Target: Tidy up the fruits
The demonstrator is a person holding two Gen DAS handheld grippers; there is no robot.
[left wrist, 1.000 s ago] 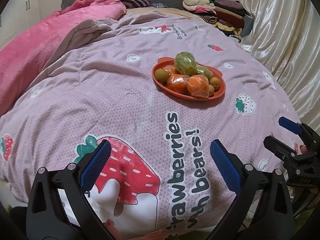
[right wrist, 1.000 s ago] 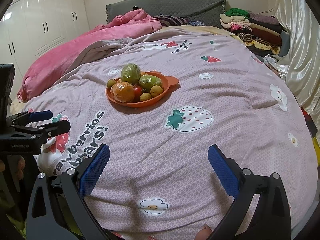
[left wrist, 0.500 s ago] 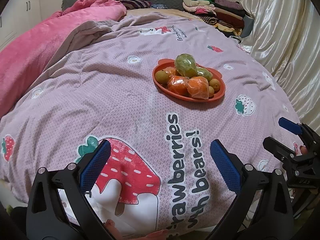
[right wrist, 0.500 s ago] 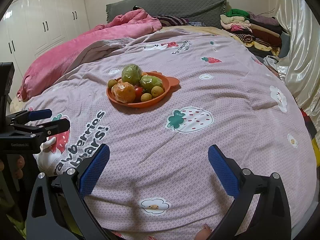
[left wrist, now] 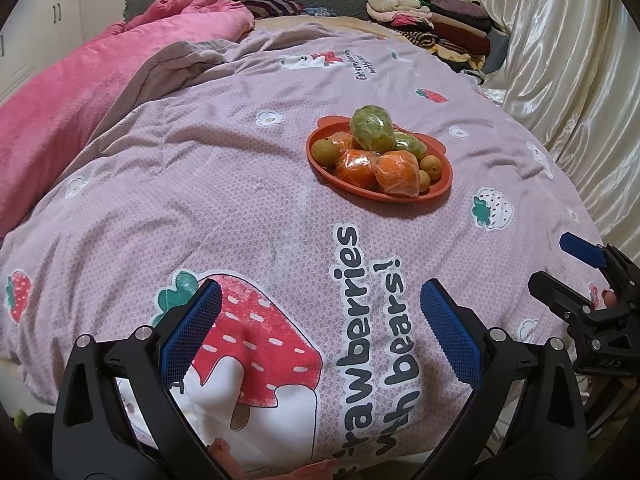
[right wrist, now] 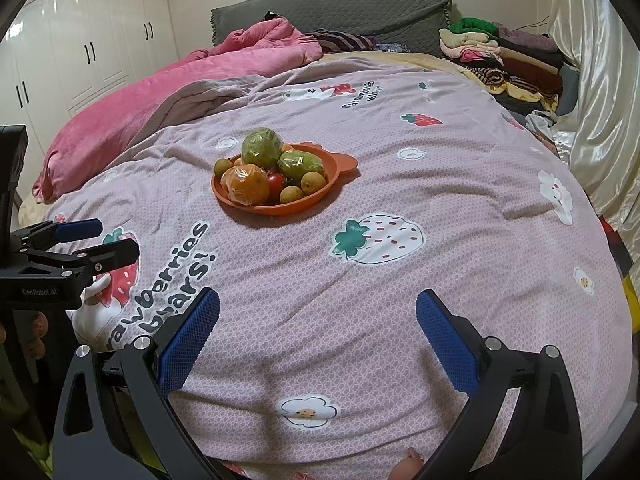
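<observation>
An orange plate [left wrist: 438,190] [right wrist: 340,164] sits on the lilac strawberry quilt in the middle of the bed. It holds wrapped green fruits [left wrist: 372,128] [right wrist: 262,148], wrapped oranges [left wrist: 398,172] [right wrist: 245,185], a small red tomato [right wrist: 276,181] and several small brown-yellow fruits [left wrist: 323,151] [right wrist: 313,182]. My left gripper [left wrist: 320,320] [right wrist: 98,240] is open above the near part of the quilt, well short of the plate. My right gripper [right wrist: 318,328] [left wrist: 560,268] is open too, near the front edge and right of the left one. Neither holds anything.
A pink blanket [right wrist: 160,92] lies bunched along the left side of the bed. Folded clothes [right wrist: 504,60] are stacked at the far right by a shiny curtain [right wrist: 600,100]. White wardrobes [right wrist: 80,40] stand at the left. The quilt [right wrist: 440,200] around the plate is flat.
Both views have shifted slightly; the plate sits a little lower and nearer in each. Both grippers stay open and empty.
</observation>
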